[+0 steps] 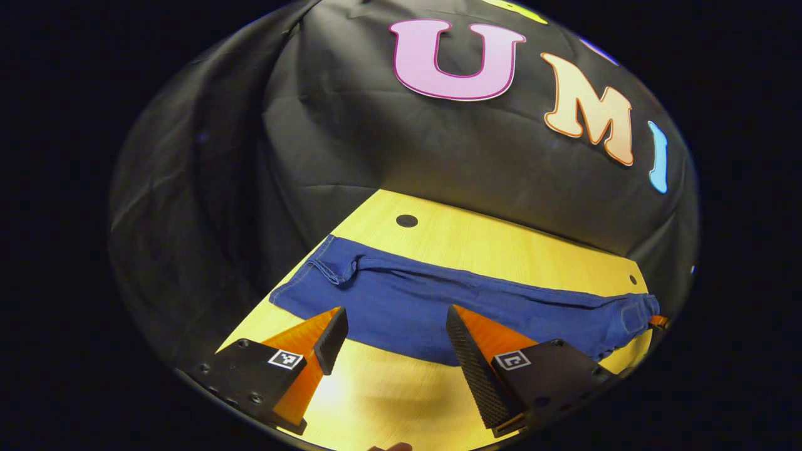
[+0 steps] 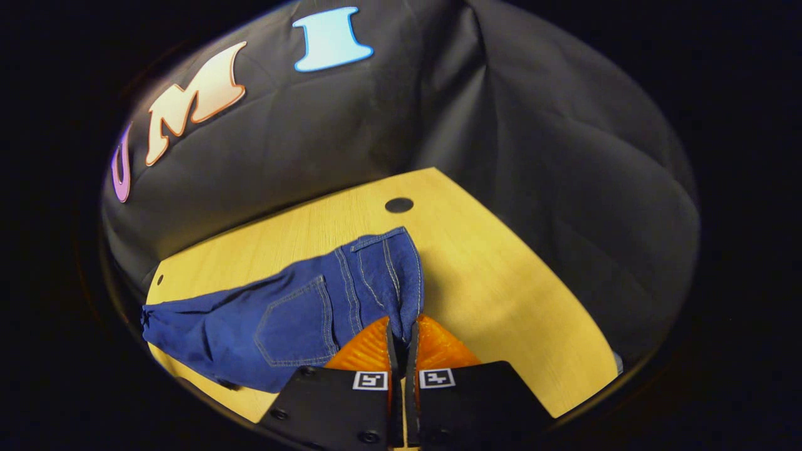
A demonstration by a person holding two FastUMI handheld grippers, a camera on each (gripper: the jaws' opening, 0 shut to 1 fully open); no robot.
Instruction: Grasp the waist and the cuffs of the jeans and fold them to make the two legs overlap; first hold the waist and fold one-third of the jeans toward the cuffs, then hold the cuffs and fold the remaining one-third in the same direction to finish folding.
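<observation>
Blue jeans (image 1: 438,300) lie stretched across the yellow wooden table (image 1: 476,244), legs overlapping, cuffs at the left end and waist at the right end in the left gripper view. My left gripper (image 1: 396,321) hovers open over the near edge of the legs, nothing between its fingers. In the right gripper view the waist end of the jeans (image 2: 326,300), with a back pocket showing, lies to the left, and my right gripper (image 2: 402,331) is shut on the waistband edge, both fingers pinching the denim.
The table has a dark round hole near its back edge (image 1: 406,220) and a smaller one at the far right (image 1: 633,279). In the right gripper view bare tabletop (image 2: 501,288) spreads to the right of the jeans. Black cloth walls close the booth behind.
</observation>
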